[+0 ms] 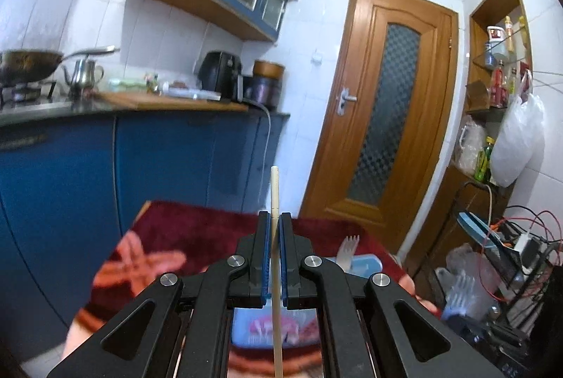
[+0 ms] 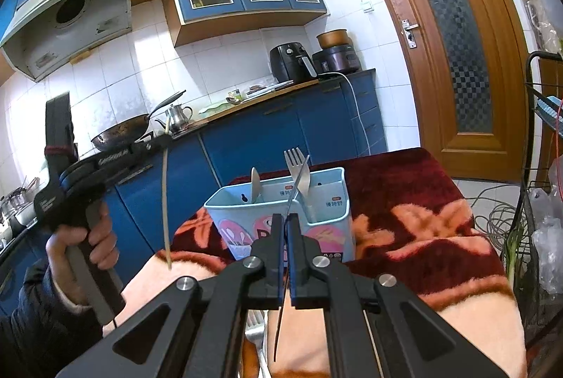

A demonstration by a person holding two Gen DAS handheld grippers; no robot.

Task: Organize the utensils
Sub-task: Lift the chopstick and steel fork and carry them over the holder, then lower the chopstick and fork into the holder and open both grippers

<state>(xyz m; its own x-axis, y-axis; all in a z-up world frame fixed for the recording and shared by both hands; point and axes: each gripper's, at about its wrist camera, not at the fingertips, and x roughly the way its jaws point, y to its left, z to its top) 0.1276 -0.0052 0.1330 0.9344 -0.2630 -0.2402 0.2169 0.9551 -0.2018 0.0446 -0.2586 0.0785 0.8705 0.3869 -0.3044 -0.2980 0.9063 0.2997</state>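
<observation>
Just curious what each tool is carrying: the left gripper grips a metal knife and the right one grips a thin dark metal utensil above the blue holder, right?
Not quite. The left gripper is shut on a pale wooden chopstick, not a metal knife; the left wrist view shows it. The right gripper does grip a thin dark metal utensil above the blue holder.

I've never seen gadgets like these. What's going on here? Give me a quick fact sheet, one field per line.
Setting: home kitchen, blue cabinets, wooden door
Work surface: table under a red patterned blanket
Left gripper: shut on a pale wooden chopstick, held nearly upright
Right gripper: shut on a thin dark metal chopstick, tilted
Holder: light blue utensil caddy with compartments, standing on the blanket
Already in caddy: fork, tines up; another utensil's handle
Person: hand in dark sleeve gripping the left tool
</observation>
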